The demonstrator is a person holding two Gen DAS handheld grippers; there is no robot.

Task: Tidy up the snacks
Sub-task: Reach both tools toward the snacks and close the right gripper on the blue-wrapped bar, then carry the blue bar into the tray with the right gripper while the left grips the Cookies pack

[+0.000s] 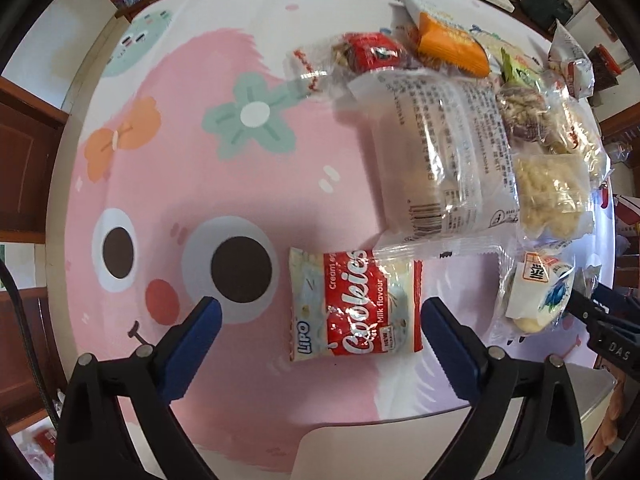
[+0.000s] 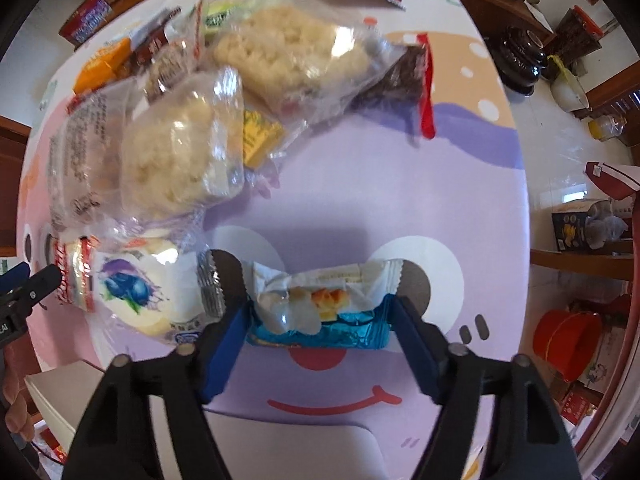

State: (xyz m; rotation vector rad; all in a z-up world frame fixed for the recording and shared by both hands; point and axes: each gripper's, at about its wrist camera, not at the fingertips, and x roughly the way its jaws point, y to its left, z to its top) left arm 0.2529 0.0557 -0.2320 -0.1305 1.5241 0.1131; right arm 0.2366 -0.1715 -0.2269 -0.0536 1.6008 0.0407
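A red-and-white Cookies pack [image 1: 360, 300] lies flat on the pink cartoon mat [image 1: 180, 160]. My left gripper [image 1: 320, 304] points down over it, open; its blue pads straddle the pack, and the left pad stands clear of it. In the right wrist view a blue-and-white snack packet [image 2: 344, 276] sits on the purple mat [image 2: 360, 184]. My right gripper [image 2: 320, 302] is shut on it, both pads against its ends. A white blueberry packet [image 2: 128, 292] [image 1: 540, 292] lies between the two grippers.
A heap of wrapped snacks lies behind: a large clear pack [image 1: 440, 152], puffed-rice bars [image 2: 180, 152] [image 2: 292, 52], an orange pack [image 1: 452, 48]. The table edge runs just below the grippers. A red bucket [image 2: 568, 340] stands on the floor at the right.
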